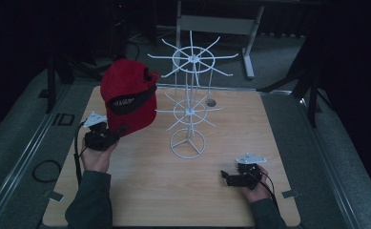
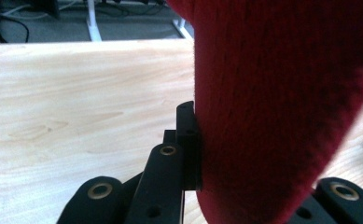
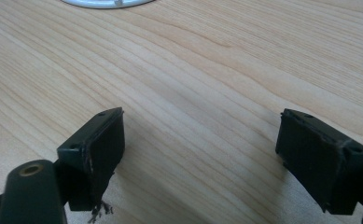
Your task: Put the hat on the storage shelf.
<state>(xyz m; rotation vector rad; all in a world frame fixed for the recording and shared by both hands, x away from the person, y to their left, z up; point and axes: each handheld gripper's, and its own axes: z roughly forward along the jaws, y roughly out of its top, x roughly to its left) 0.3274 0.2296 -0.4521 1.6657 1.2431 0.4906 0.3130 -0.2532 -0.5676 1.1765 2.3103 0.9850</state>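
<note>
Red cap [image 1: 128, 98] hangs in the air at about ten o'clock over the table [image 1: 140, 186], pinched by its lower edge in the left gripper [image 1: 112, 134], whose fingers [image 2: 188, 140] are drawn narrow on the fabric. From where I stand the hold looks slim: the fingers bite only the rim of the cloth, so the cap could slide out under its own weight if the hand tips or swings. The bulk of it sits high above the grip and leans toward the white wire rack [image 1: 190, 102] at twelve o'clock, just beside it. A quick move that way could catch a thin arm of the rack and rock or drag the light stand on its ring base. The hooks are fine and close together, so the cap might snag on the wrong one or drape half on.

The cap is deep red, soft and fuzzy, with a dark band across it carrying small pale lettering I cannot read. Its crown looks rounded and full.

Over at five o'clock the right gripper [image 1: 227, 177] rests low by the table, fingers [image 3: 100, 144] spread wide and holding nothing.
</note>
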